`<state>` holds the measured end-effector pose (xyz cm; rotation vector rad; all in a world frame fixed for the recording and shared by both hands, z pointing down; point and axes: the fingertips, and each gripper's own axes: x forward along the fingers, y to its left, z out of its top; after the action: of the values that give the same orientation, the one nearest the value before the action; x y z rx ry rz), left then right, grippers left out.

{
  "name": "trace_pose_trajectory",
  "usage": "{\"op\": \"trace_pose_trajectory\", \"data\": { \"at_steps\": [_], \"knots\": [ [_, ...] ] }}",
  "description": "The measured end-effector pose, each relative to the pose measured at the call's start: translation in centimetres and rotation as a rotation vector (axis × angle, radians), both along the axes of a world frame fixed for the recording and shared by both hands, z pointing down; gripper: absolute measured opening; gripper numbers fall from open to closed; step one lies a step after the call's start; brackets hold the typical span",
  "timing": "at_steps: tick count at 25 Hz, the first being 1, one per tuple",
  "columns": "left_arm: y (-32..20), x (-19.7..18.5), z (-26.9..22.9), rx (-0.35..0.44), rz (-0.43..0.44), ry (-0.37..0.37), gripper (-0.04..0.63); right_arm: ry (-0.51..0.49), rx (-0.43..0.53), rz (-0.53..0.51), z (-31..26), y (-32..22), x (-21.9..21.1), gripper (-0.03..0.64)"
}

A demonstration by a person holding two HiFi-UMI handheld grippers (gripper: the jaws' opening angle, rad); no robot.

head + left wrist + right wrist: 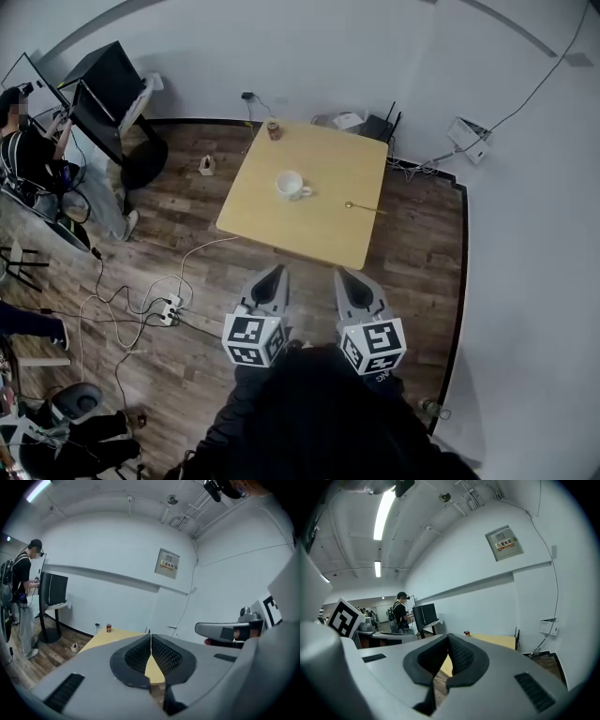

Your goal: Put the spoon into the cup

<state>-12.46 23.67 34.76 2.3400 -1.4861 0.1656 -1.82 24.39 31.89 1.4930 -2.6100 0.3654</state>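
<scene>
Both grippers are held short of the counter [328, 239], nothing grasped. The left gripper [277, 269] is clenched, jaws meeting at the tips; the right gripper [339, 273] is clenched too, empty. The spoon [362, 207] is seen well ahead of the right gripper, slightly to its right, flat on the counter. The cup [291, 185] stands upright ahead of the left gripper. Approach is judged not yet begun. The right gripper should be opened before it is reached fwd, then lowered w/ jaws across the thin handle, since a flat spoon is easily skidded. The counter is pale wood w/ a can [274, 129] at its far edge. A wooden floor, cables & a power strip [170, 307] are seen left of the left gripper; white walls beyond.
</scene>
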Motion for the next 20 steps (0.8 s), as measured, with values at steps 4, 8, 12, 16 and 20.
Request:
{"op": "trace_pose_trajectory", "data": {
  "at_steps": [4, 8, 12, 16, 20],
  "knots": [
    [0.1, -0.2, 0.2, -0.01, 0.004, 0.003, 0.034, 0.008, -0.008, -0.009, 0.2, 0.2, -0.5, 0.021],
    [0.2, -0.7, 0.4, -0.018, 0.004, 0.006, 0.035, 0.018, -0.018, -0.013, 0.4, 0.3, -1.0, 0.021],
    [0.6, -1.1, 1.0, -0.026, 0.003, 0.007, 0.035, 0.026, -0.031, -0.019, 1.2, 0.6, -1.5, 0.021],
    [1.4, -1.7, 2.0, -0.037, 0.003, 0.007, 0.034, 0.032, -0.047, -0.025, 2.2, 1.4, -2.1, 0.021],
    [1.9, -2.3, 2.8, -0.05, 0.003, 0.003, 0.035, 0.038, -0.062, -0.025, 3.1, 1.8, -2.7, 0.021]
  ]
}}
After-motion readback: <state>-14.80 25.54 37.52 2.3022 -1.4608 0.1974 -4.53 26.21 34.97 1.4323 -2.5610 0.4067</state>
